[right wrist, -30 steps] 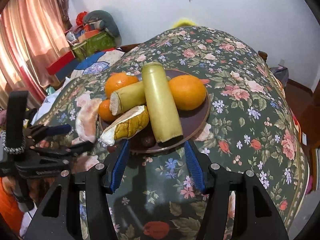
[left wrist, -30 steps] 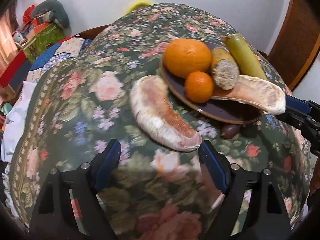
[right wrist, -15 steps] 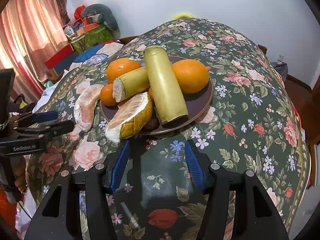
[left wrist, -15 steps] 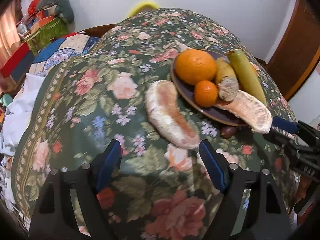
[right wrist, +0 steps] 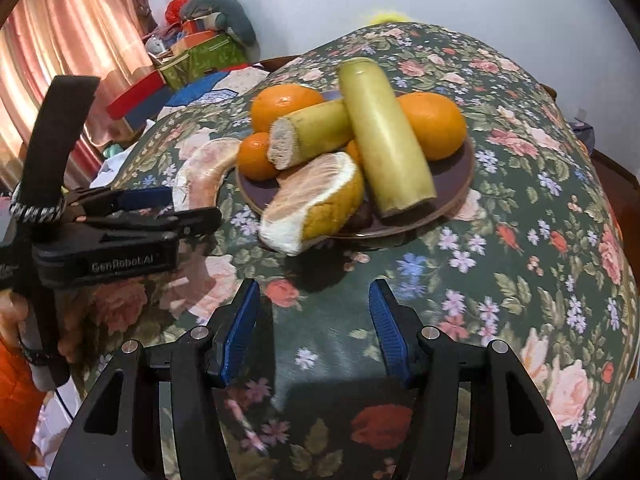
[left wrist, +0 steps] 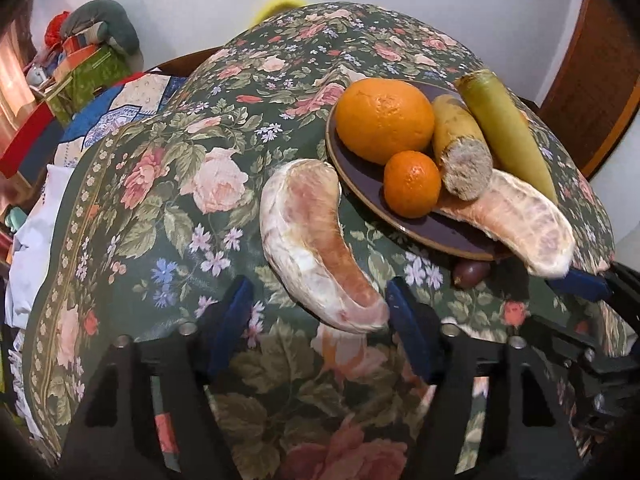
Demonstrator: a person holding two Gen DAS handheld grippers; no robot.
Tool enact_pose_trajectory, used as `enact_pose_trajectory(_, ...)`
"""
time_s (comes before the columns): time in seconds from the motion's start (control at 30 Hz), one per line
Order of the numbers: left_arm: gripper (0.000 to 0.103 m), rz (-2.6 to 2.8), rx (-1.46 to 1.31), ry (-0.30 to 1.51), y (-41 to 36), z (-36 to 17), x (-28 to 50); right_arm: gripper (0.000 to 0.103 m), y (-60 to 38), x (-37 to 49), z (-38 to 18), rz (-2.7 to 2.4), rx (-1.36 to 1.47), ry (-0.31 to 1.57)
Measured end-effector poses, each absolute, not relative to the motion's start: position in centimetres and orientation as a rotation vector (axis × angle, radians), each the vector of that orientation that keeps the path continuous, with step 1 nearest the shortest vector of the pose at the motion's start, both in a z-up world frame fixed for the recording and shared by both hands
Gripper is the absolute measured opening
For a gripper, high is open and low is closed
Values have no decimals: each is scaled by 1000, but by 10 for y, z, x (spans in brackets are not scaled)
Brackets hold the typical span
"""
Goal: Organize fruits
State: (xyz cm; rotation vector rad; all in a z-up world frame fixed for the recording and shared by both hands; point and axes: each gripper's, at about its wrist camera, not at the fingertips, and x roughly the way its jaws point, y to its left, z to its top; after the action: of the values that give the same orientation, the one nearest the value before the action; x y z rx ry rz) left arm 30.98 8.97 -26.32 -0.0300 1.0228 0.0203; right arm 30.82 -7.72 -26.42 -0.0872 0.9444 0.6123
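A dark brown plate point(left wrist: 436, 232) point(right wrist: 456, 176) holds a big orange point(left wrist: 384, 120), a small orange point(left wrist: 412, 184), a cut yellow piece point(left wrist: 460, 144), a long green piece point(left wrist: 508, 124) point(right wrist: 384, 132) and a pomelo wedge point(left wrist: 520, 220) point(right wrist: 316, 200) hanging over its rim. A second pomelo wedge point(left wrist: 316, 248) point(right wrist: 200, 172) lies on the floral cloth left of the plate. My left gripper point(left wrist: 320, 312) is open, its near end between the fingers. My right gripper point(right wrist: 314, 320) is open and empty, in front of the plate.
A small dark fruit point(left wrist: 470, 272) lies on the cloth under the plate's front rim. Boxes and cloth piles point(right wrist: 192, 52) stand beyond the table's left edge. A pink curtain point(right wrist: 60, 48) hangs at far left. A wooden door point(left wrist: 592, 80) is at right.
The left gripper has moved forward, so the loose pomelo wedge's end now sits between its open fingers. The right gripper has pulled back from the plate a little.
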Motion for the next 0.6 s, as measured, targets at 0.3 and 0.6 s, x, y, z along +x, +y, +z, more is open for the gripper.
enact_pose_trajectory(0.3, 30, -16, -49, 1015, 108, -258, 285, 53, -46, 315, -268, 648, -105, 956)
enact_pose_trajectory(0.6, 29, -40, -56, 1003, 110, -256, 268, 39, -32, 326, -273, 590, -86, 967)
